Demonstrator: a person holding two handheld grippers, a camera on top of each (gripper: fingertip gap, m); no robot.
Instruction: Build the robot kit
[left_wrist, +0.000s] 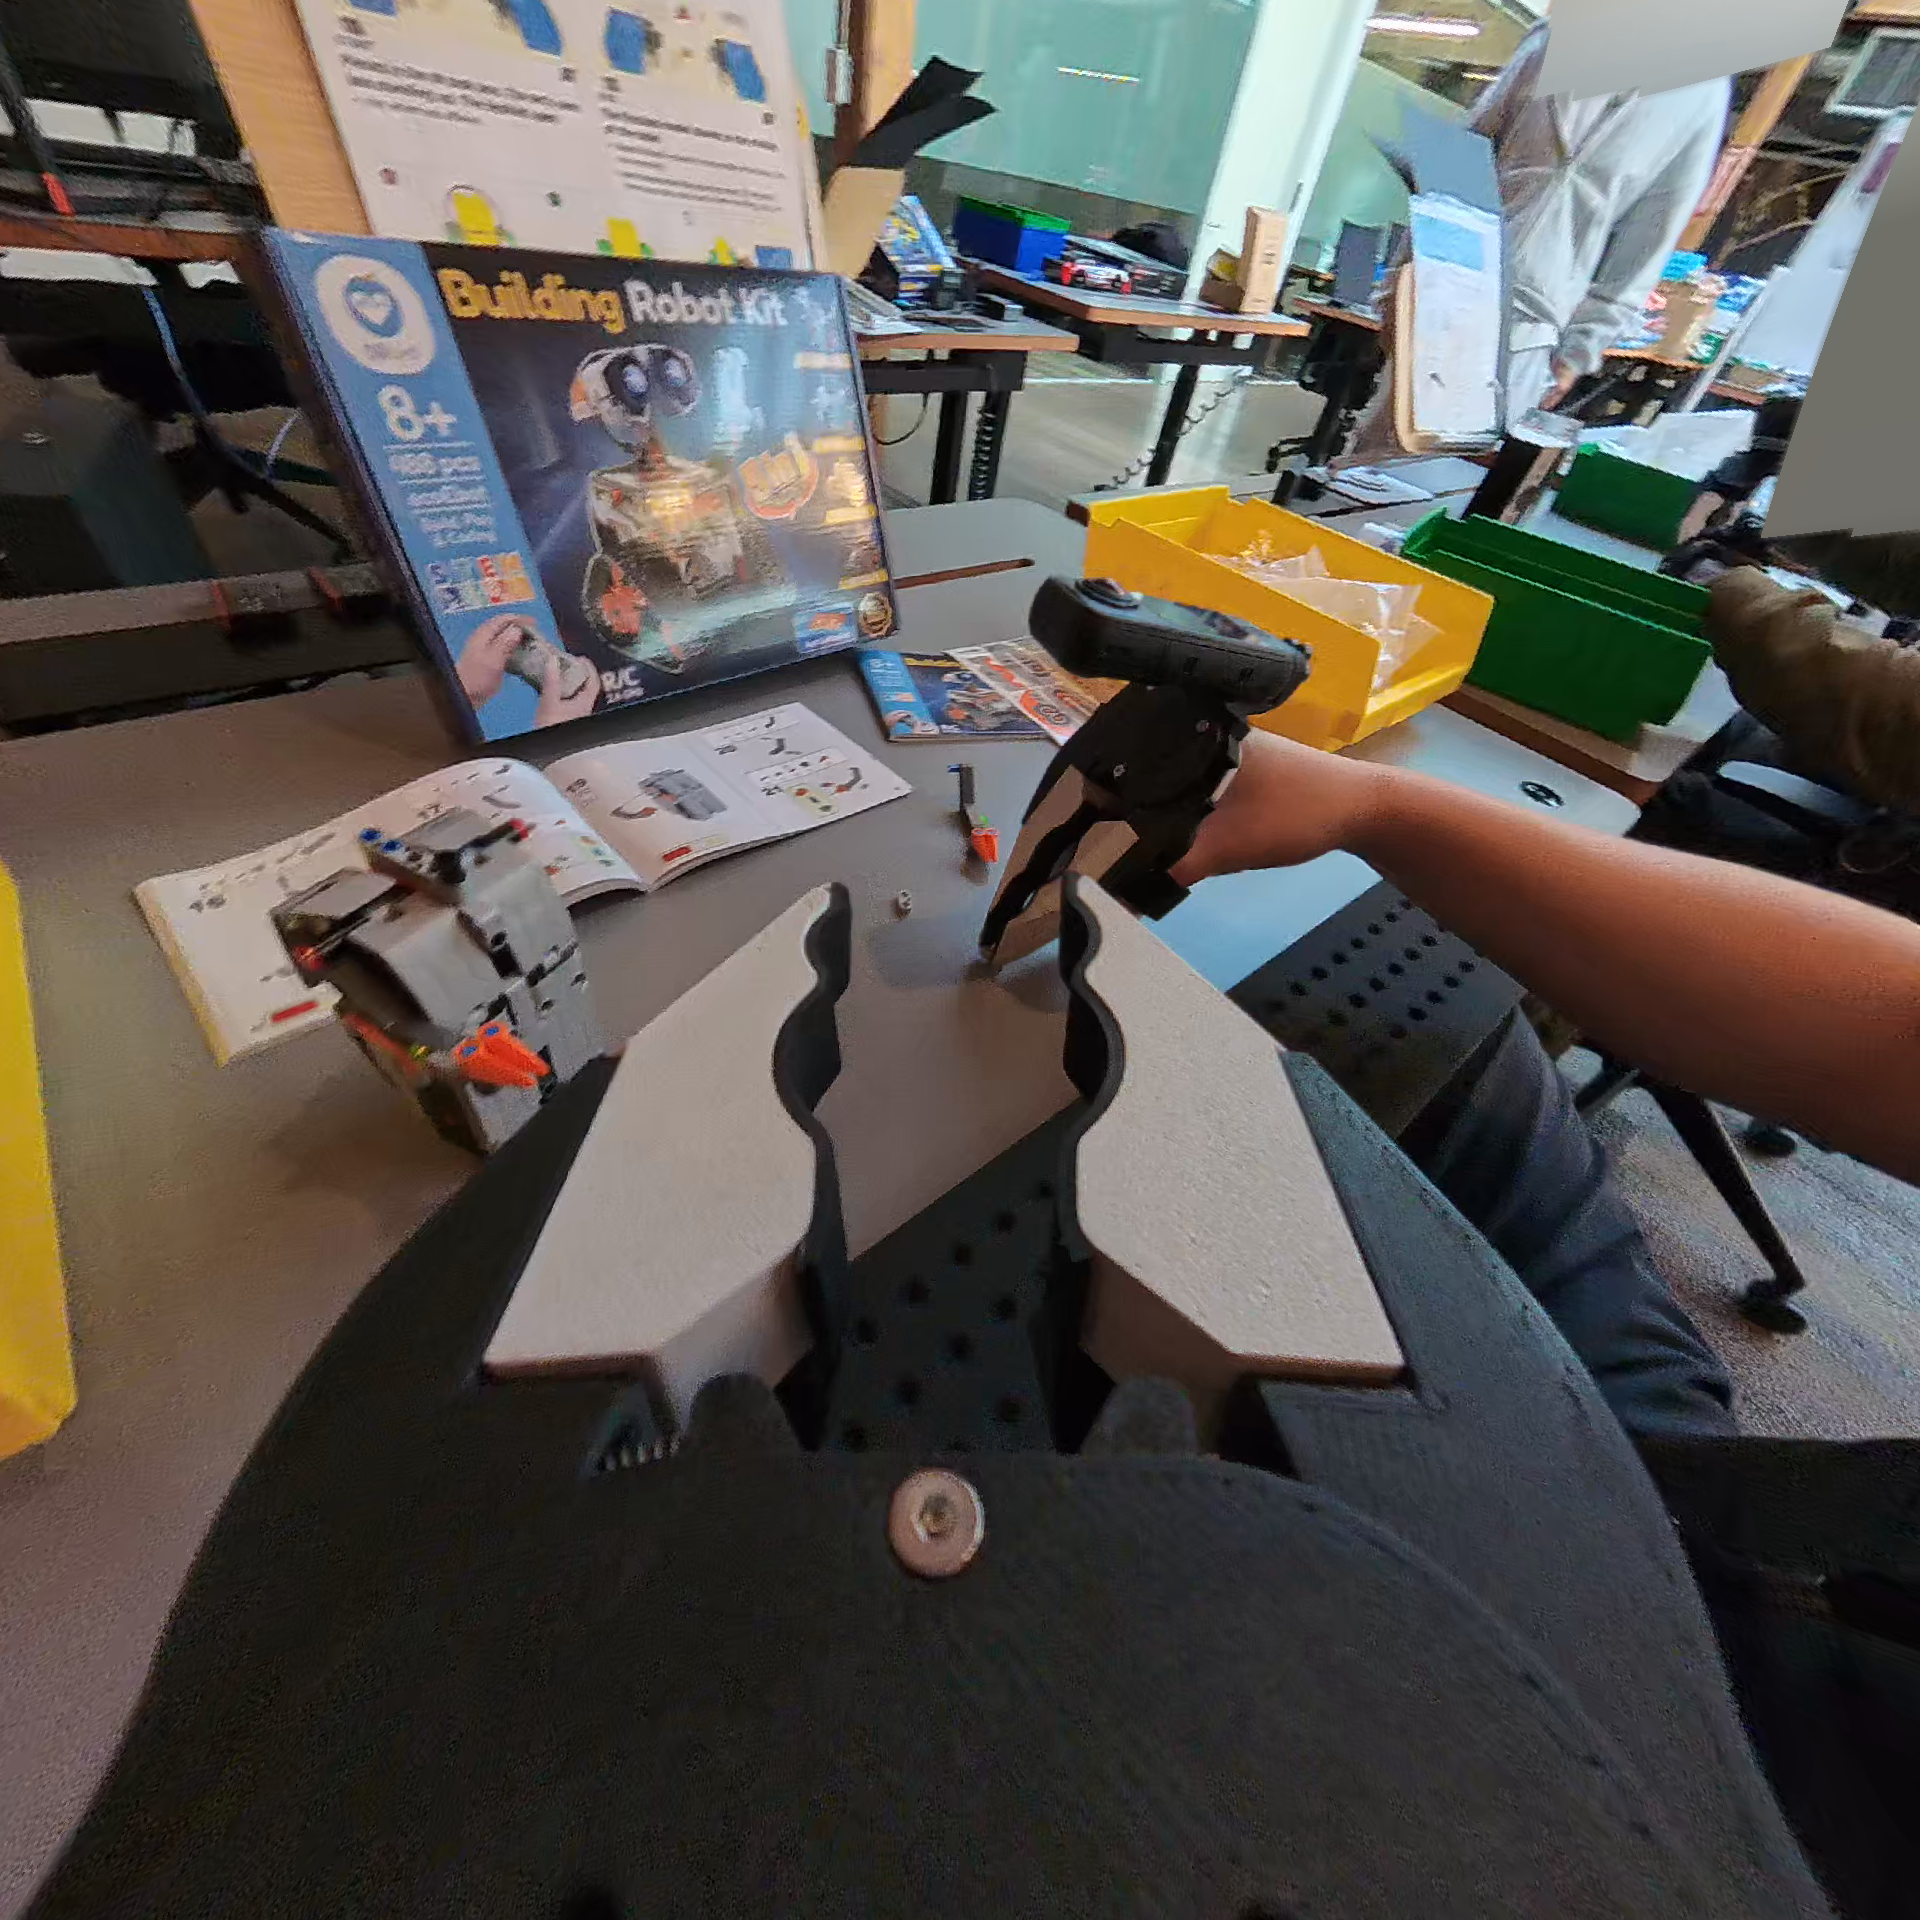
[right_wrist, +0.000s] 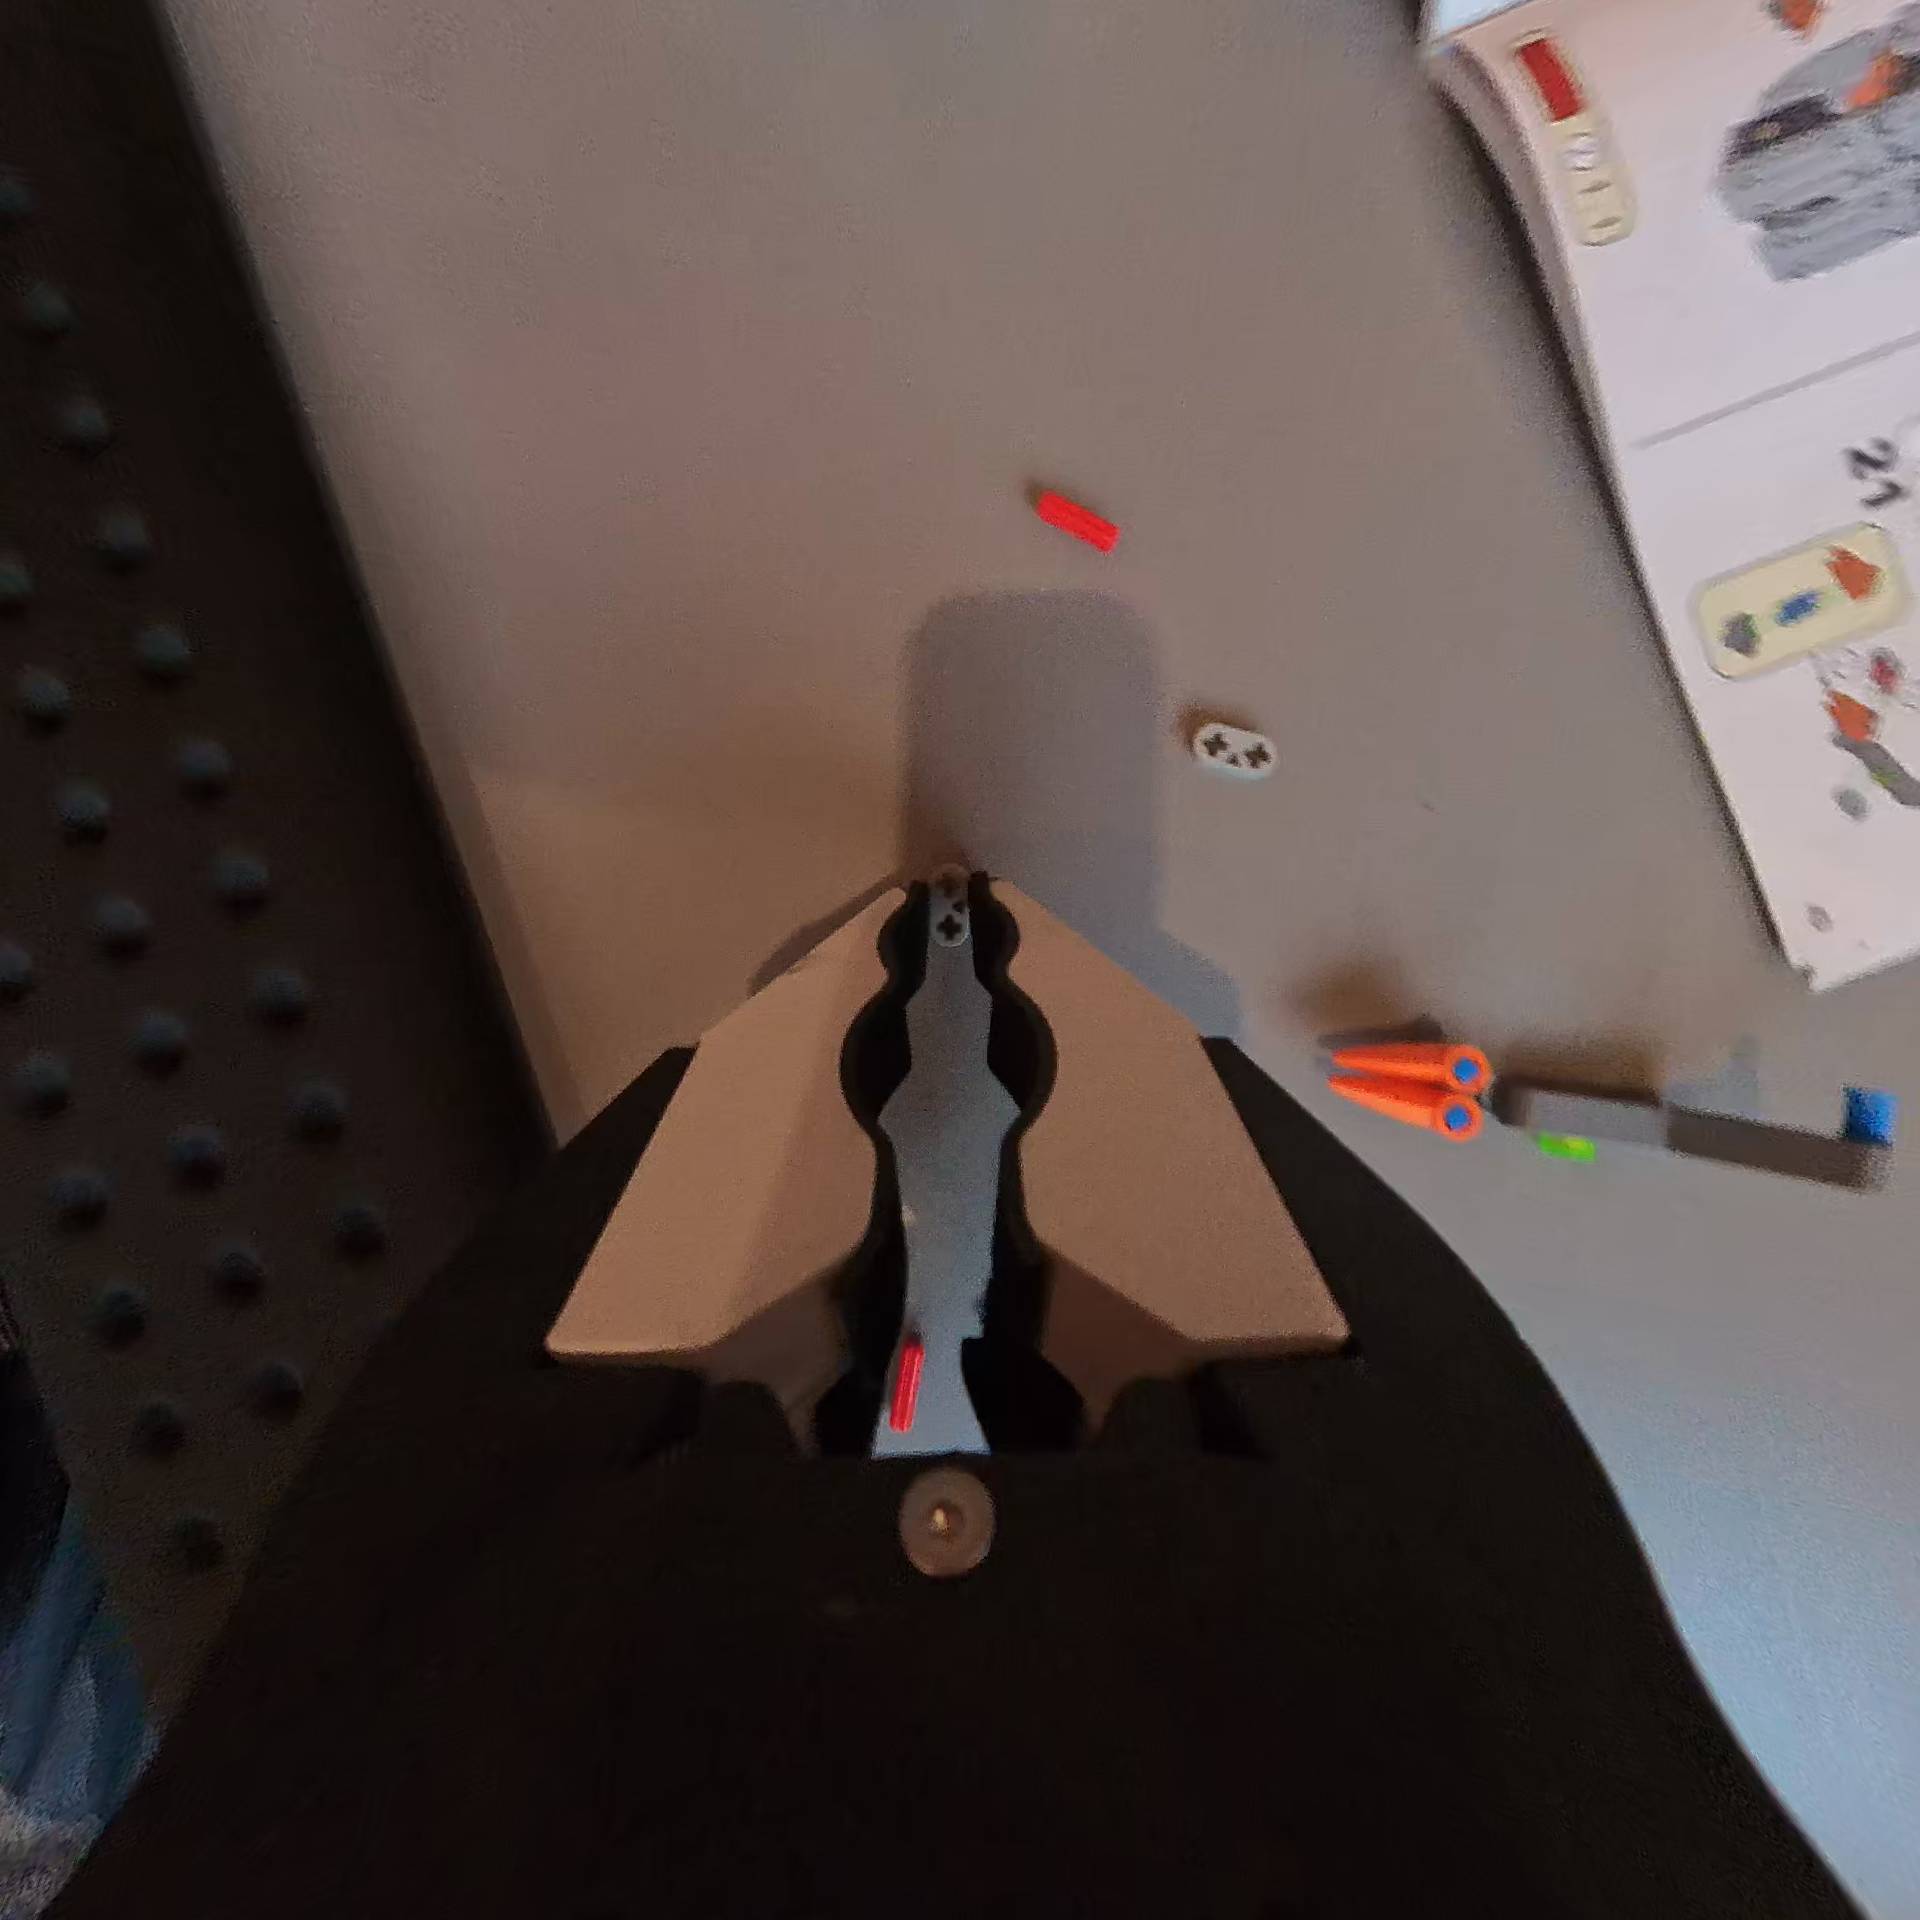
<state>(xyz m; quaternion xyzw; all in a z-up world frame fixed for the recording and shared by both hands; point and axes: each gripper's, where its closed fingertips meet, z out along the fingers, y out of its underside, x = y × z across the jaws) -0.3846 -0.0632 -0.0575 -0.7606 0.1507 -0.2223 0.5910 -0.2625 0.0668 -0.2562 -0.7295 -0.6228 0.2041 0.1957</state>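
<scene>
From my right wrist view I see what the left cannot resolve: the right gripper (right_wrist: 948, 902) is pinched almost shut on a small light-grey two-hole connector (right_wrist: 949, 921) at its fingertips, tips down on the grey table (right_wrist: 675, 416). A red pin (right_wrist: 905, 1385) lies on the table, seen through the gap near the finger bases. Just beyond the tips lie a matching grey connector (right_wrist: 1233, 748) and another red pin (right_wrist: 1077, 520). To the right sits a grey beam assembly with two orange cones (right_wrist: 1600, 1122), near the open instruction booklet (right_wrist: 1766, 416).

My left wrist view gives the wider room. The left gripper (left_wrist: 951, 904) hovers over the table with its fingers spread wide and nothing between them. Left of it stands a partly built grey model (left_wrist: 447, 977), resting on the booklet's edge. Ahead, a hand (left_wrist: 1278, 805) steers the other gripper, tips on the table. Farther back stands the robot kit box (left_wrist: 592, 468), with a yellow bin (left_wrist: 1299, 613) and green bin (left_wrist: 1569, 623) to the right, then desks and a standing person (left_wrist: 1600, 229).
</scene>
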